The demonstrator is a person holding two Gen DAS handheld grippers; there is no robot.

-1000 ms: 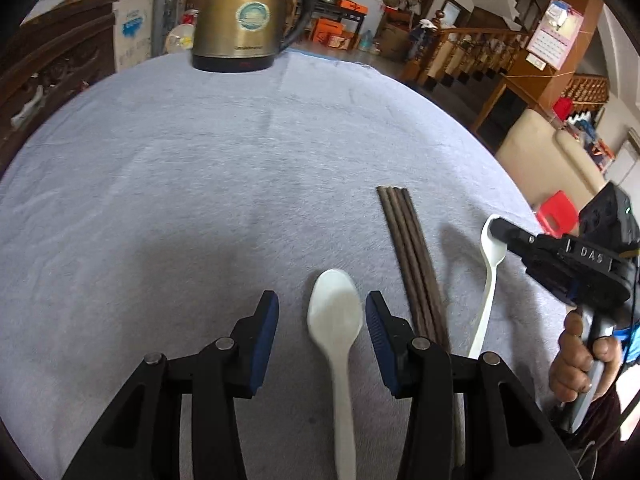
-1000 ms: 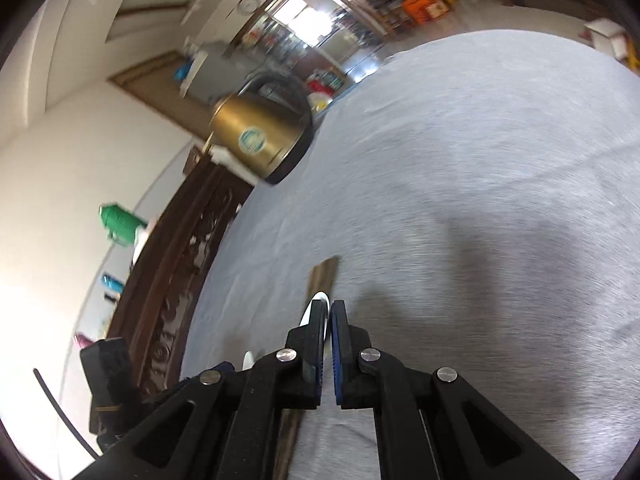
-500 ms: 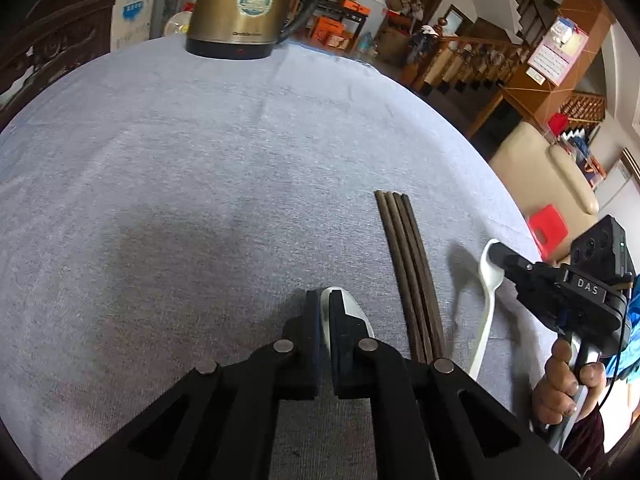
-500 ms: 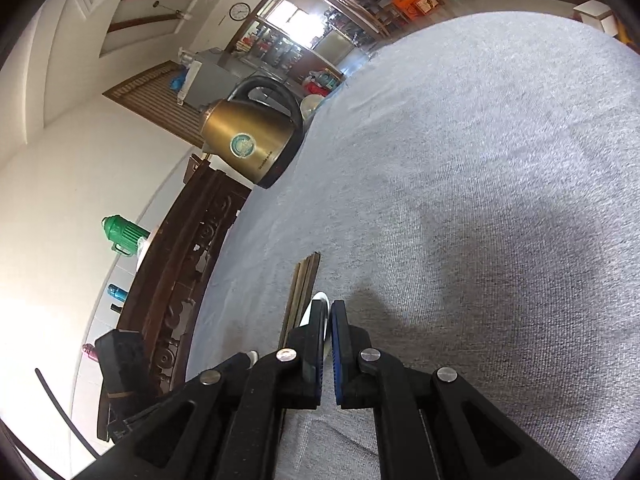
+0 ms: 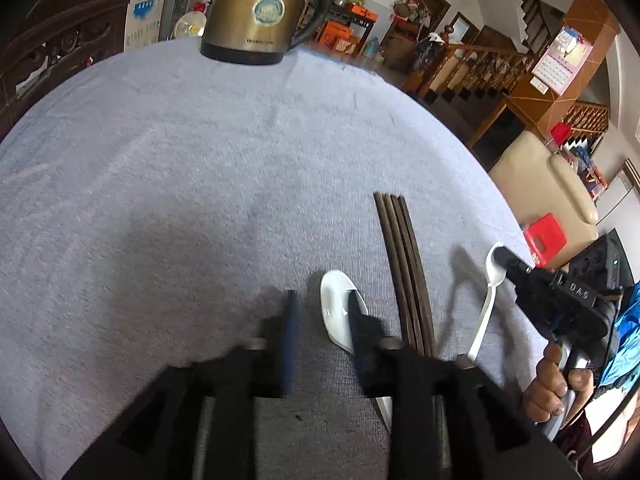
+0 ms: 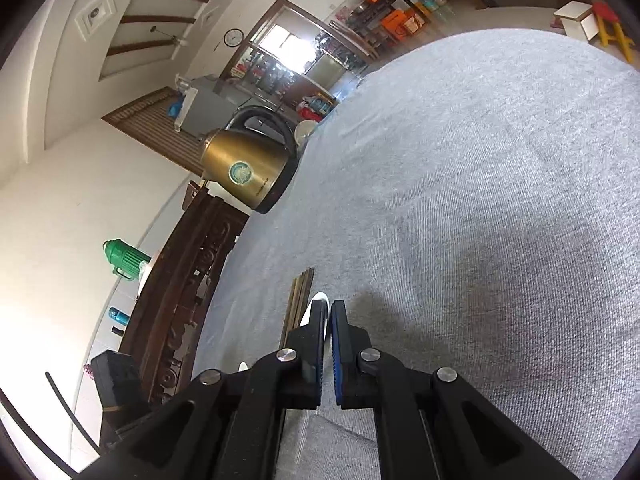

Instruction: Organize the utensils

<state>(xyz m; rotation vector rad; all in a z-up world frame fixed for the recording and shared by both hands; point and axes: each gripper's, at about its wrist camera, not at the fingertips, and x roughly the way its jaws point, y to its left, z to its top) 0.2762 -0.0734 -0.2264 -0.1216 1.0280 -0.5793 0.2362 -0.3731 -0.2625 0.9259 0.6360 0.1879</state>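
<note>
Grey cloth covers the table (image 5: 200,168); on it a white spoon (image 5: 336,308) lies just beside dark chopsticks (image 5: 404,264). Left gripper (image 5: 320,312) fingers have just been opening, part-spread, the right one over the bowl. Right gripper (image 6: 327,320) pinches a second white spoon (image 5: 486,308). Brass kettle (image 5: 260,8) stands far off

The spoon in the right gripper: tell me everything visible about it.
The white spoon looks like glossy plastic or ceramic, slim-handled with a small oval bowl. The right gripper is shut on its bowl end, holding it tilted, the handle slanting down toward the grey tablecloth. It sits right of the dark chopsticks, apart from them.
</note>
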